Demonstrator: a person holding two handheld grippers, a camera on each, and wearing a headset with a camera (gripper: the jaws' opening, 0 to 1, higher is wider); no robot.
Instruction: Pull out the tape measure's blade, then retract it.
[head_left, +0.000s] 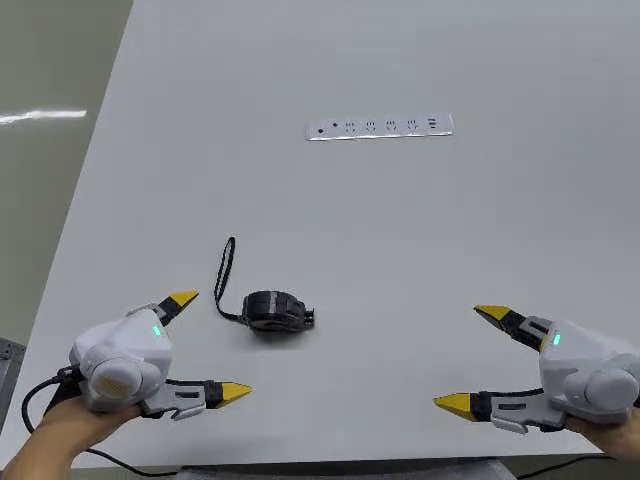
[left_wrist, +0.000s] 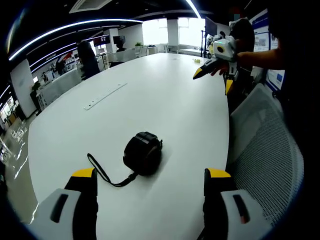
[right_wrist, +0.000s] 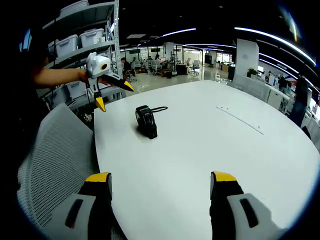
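Observation:
A black tape measure (head_left: 276, 311) lies on the white table (head_left: 400, 60), its wrist strap (head_left: 224, 270) looping away to the left and its blade fully inside. My left gripper (head_left: 210, 345) stands open just left of it, the case (left_wrist: 143, 152) a short way ahead of its yellow-tipped fingers (left_wrist: 83, 174). Far to the right my right gripper (head_left: 474, 358) is open too, with the tape measure (right_wrist: 146, 120) well ahead of it and the left gripper (right_wrist: 111, 91) beyond. The right gripper (left_wrist: 214, 72) also shows in the left gripper view.
A white power strip (head_left: 379, 127) lies flat across the far middle of the table. The table's near edge runs just under both grippers, with a mesh chair back (right_wrist: 60, 150) below it. A black cable (head_left: 40, 385) trails from the left gripper.

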